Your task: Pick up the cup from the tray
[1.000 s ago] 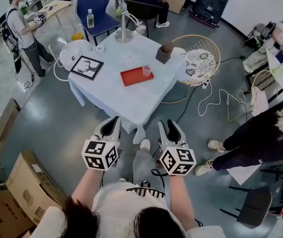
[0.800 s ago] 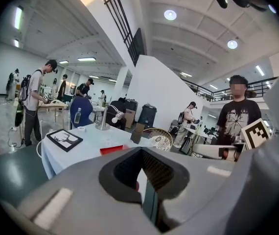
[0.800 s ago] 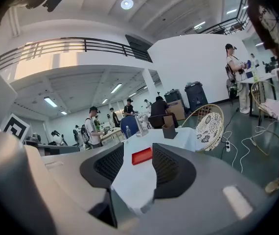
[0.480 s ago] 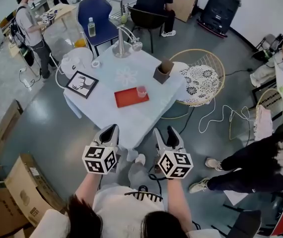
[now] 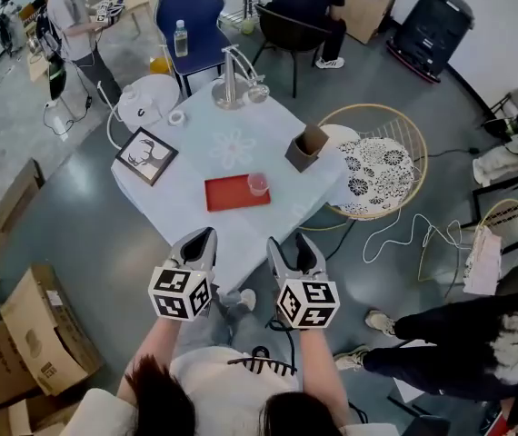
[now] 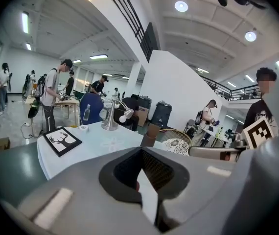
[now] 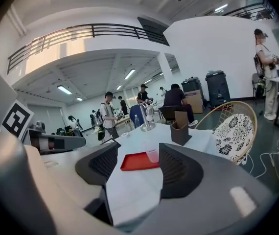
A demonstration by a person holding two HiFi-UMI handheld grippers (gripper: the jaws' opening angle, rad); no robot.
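- The left gripper (image 5: 200,237) has its jaws closed together, with only a thin sliver of pale cloth showing between the pads (image 6: 129,168) and nothing held.
- The right gripper (image 5: 291,242) stands just beside it, jaws spread wide and empty.
- Straight ahead of both pairs of jaws lies the near edge of the white-clothed table (image 5: 241,234), which fills the gap of the right gripper (image 7: 138,155) in its own view.
- Further ahead on the cloth, framed between the right jaws, lies the red tray (image 5: 230,194) (image 7: 134,161).
- The cup (image 5: 258,183) (image 7: 152,155), clear with a pinkish tint, stands upright on the tray's right end, close to the right jaw's inner edge as seen along the gripper and well apart from it.
- Beyond the cup and to the right of the jaws stands a brown box (image 5: 306,146) (image 7: 181,128).
- Ahead and left of the left jaws lies a framed deer picture (image 5: 146,155) (image 6: 61,140).
- At the table's far side stands a metal lamp (image 5: 232,71) (image 6: 112,117).
- Off the table to the right of the jaws is a wicker chair (image 5: 377,162) (image 7: 232,126).
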